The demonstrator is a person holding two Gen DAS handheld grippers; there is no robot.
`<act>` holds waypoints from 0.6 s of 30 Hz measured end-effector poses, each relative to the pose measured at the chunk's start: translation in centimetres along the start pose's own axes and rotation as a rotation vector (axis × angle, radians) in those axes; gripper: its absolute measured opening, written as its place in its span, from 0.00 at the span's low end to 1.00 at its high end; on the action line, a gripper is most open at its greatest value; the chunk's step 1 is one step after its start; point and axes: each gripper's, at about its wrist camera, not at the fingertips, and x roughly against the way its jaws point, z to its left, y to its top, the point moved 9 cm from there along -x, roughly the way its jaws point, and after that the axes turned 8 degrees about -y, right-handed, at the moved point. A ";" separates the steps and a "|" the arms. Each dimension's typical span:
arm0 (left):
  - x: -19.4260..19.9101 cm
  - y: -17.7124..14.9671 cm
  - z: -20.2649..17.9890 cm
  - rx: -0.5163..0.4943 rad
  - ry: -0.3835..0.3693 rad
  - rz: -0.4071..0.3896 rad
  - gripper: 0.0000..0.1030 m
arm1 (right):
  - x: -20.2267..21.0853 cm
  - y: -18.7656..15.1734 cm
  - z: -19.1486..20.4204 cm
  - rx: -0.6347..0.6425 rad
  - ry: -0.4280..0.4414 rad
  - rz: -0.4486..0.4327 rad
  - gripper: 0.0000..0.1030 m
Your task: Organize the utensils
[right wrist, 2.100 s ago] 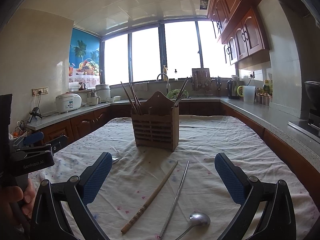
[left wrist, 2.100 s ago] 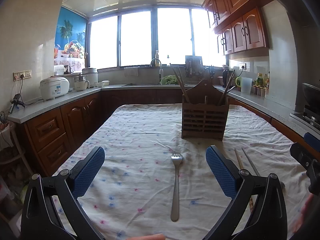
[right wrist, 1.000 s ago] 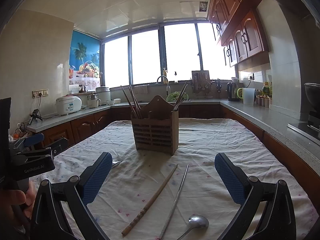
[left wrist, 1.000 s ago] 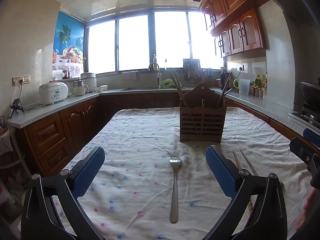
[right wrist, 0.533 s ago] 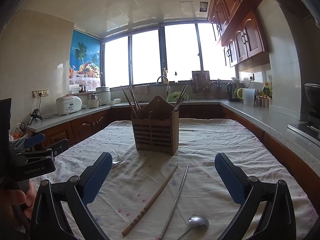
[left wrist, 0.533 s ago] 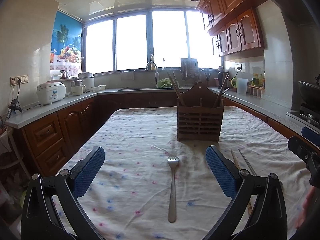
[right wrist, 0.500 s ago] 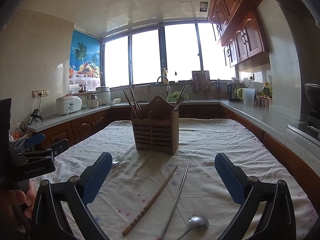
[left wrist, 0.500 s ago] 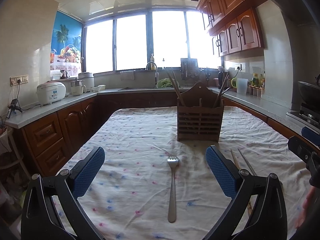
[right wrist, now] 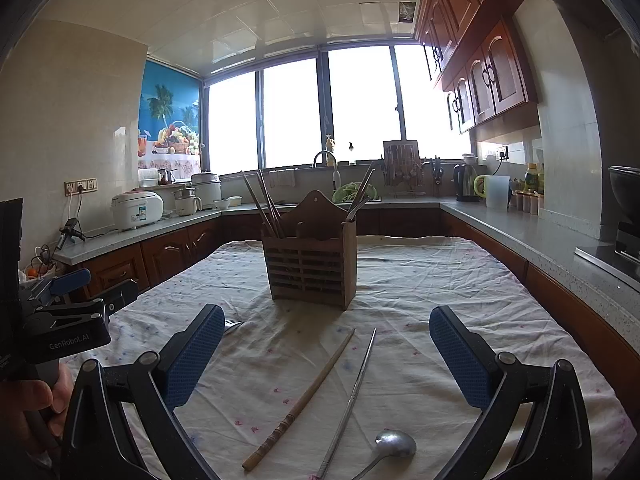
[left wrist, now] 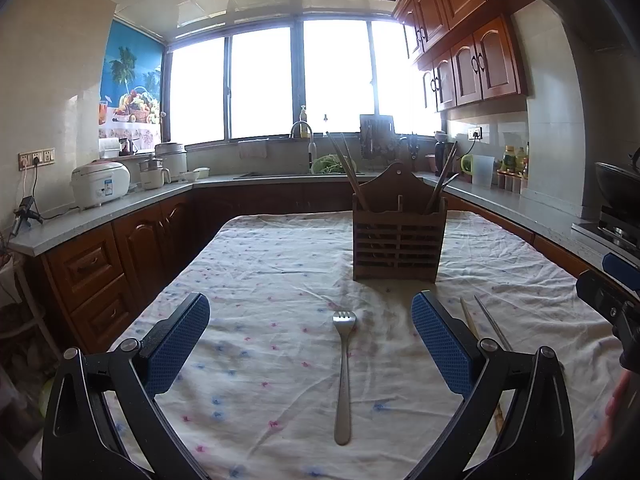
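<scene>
The left gripper (left wrist: 310, 334) is hovering with fingers spread wide and empty, straddling the flat stainless-steel fork (left wrist: 343, 372) lying on the tabletop (left wrist: 280, 264) in front of the slatted wooden utensil holder (left wrist: 398, 240). The fork is probably rigid, light and slippery: pinch the narrow handle mid-length. The right gripper (right wrist: 326, 354) is likewise gaping, holding nothing.

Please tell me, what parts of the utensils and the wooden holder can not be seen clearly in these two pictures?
- Spoon: handle cut off by the right wrist view's bottom edge.
- Fork: in the right wrist view, mostly hidden behind the right gripper's finger.
- Holder: lower ends of the chopsticks hidden by its slatted walls.
- Wooden chopstick: in the left wrist view, near part hidden by the left gripper.
</scene>
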 end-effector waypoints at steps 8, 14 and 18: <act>-0.2 -0.1 0.0 0.001 -0.004 0.002 1.00 | 0.0 0.0 0.0 -0.001 0.000 0.000 1.00; -0.4 0.0 0.0 0.004 -0.010 0.000 1.00 | 0.0 0.1 -0.1 -0.001 0.000 -0.001 1.00; -0.7 0.0 0.0 0.013 -0.025 0.009 1.00 | -0.3 0.0 -0.2 -0.003 -0.004 0.008 1.00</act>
